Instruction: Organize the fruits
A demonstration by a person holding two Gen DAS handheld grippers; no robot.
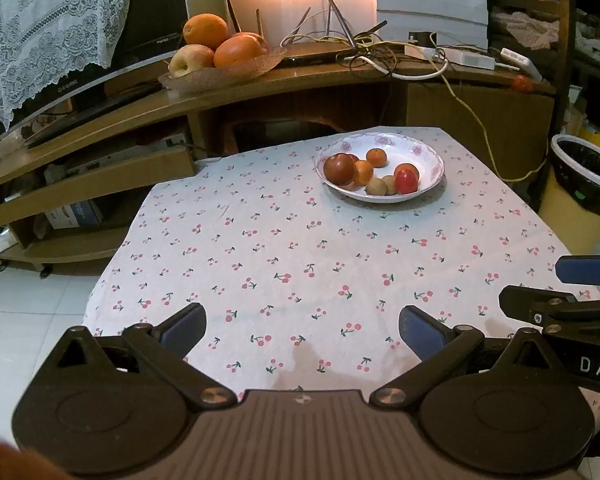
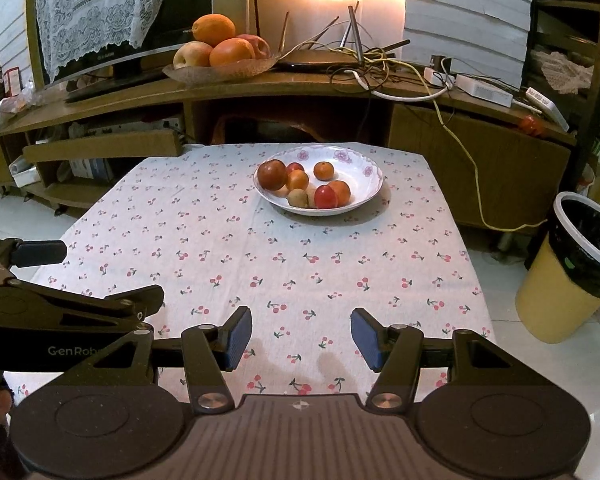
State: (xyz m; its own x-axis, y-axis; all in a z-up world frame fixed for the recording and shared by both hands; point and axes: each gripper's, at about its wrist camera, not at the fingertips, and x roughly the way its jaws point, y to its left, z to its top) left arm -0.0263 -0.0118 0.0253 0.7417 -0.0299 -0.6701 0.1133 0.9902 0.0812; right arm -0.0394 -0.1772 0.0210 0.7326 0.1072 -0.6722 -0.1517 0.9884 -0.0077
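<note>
The fruits [image 2: 300, 184] sat piled in the white bowl [image 2: 364, 168] at the desk's [image 2: 260, 264] far end — well ahead of both tongs. Right tongs [image 2: 301, 336] spread, empty, nearly in line with the bowl; left tongs [image 1: 302, 330] spread too — bowl off to their right.

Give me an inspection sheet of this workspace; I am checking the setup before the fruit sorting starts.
Surface: cherry-print tablecloth covers the table, bare except for one plate.
Job's things: white floral plate at the far side, holding small fruit, among them a red tomato and a dark red apple.
Clutter: nothing seen on the table.
Grippers: left gripper and right gripper both open, empty, over the near edge.
Cables: tangled cables on the wooden cabinet behind.
Surroundings: glass dish of oranges, television, yellow bin.
</note>
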